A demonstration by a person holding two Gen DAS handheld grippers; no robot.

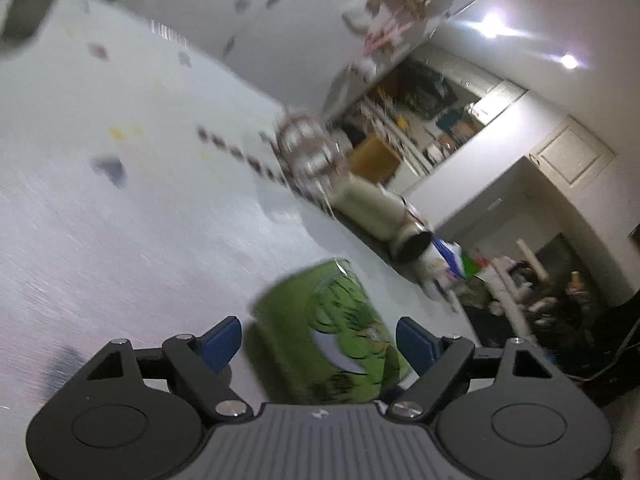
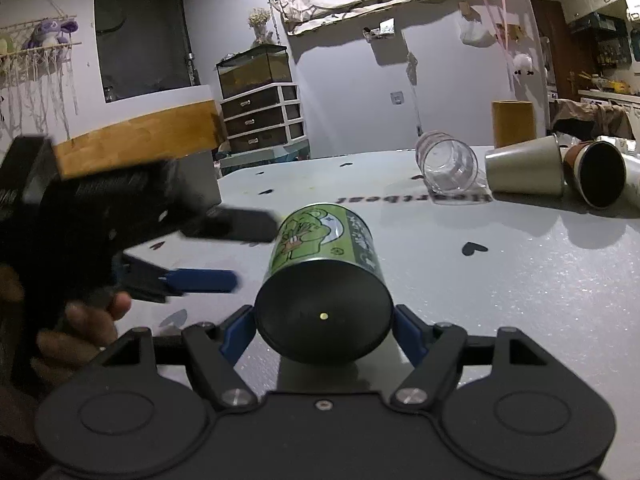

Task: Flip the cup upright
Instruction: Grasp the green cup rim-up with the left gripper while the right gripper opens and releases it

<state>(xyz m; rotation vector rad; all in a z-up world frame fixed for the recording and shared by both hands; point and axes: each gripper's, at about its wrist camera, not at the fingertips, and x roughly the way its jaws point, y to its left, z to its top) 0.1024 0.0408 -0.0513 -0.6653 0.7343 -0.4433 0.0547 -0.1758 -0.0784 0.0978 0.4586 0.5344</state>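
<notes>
- Nearest to us, our right gripper (image 2: 324, 330) has its blue pads on either side of the green cup (image 2: 326, 264). The cup lies on its side on the white table (image 2: 520, 288) with its black base facing the right wrist camera. The pads look close to the base or touching it, but we cannot tell whether they are really clamped.
- If the hold is only on the rim of the base, we judge that the cup could pivot or slip out once we start tipping it. The wall is round and looks glossy, so it gives the pads little to bite on.
- Our left gripper (image 1: 318, 340) is spread wide, with the cup between its fingers and neither pad touching it. In the right wrist view its fingers (image 2: 208, 280) sit just beside the cup's left side and hold nothing.
- The left wrist view is blurred, so we cannot tell exactly how far off its pads are. A fast closing could knock the cup sideways and roll it out of the right gripper's reach.
- Further back lie a clear glass (image 2: 448, 168), a beige cup (image 2: 524, 172) and a dark-mouthed cup (image 2: 600, 178), all on their sides. They are well apart from our cup, but a cup that gets loose could roll towards them.
- The far table edge lies beyond those, so a hard shove might send something over it.
</notes>
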